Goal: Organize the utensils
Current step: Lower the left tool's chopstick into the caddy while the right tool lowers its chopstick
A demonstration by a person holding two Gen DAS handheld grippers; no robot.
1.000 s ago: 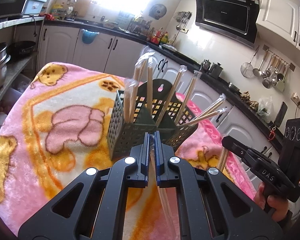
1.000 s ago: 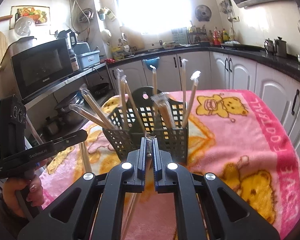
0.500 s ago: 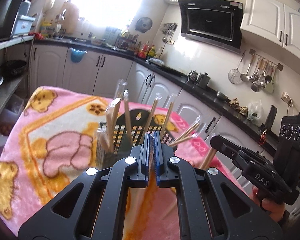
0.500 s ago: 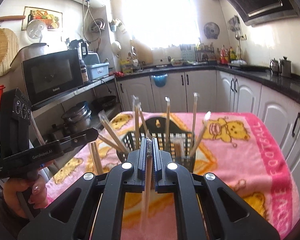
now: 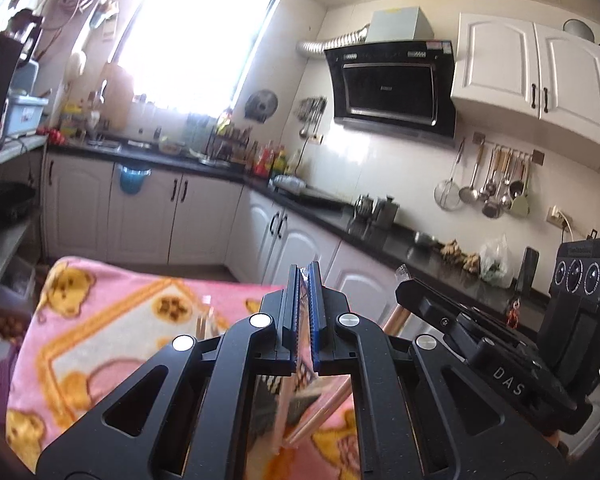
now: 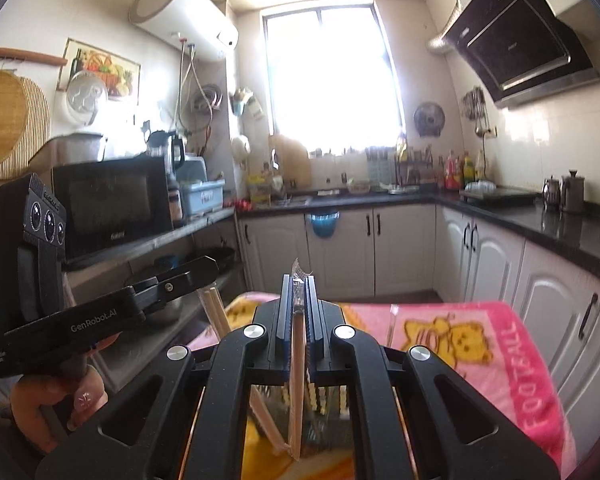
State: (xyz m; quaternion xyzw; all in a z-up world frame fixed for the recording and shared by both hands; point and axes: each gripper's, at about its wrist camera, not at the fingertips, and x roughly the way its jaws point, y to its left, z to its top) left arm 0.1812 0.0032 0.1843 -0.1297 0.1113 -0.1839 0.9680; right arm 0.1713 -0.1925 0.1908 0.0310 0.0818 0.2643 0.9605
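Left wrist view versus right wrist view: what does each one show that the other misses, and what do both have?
Only the left wrist view shows the white wall cabinets and the rack of hanging ladles. Only the right wrist view shows the microwave, the water heater and the round boards on the wall. Both show the window, the range hood, the pink blanket, and each gripper shut on wrapped chopsticks: left gripper, right gripper.
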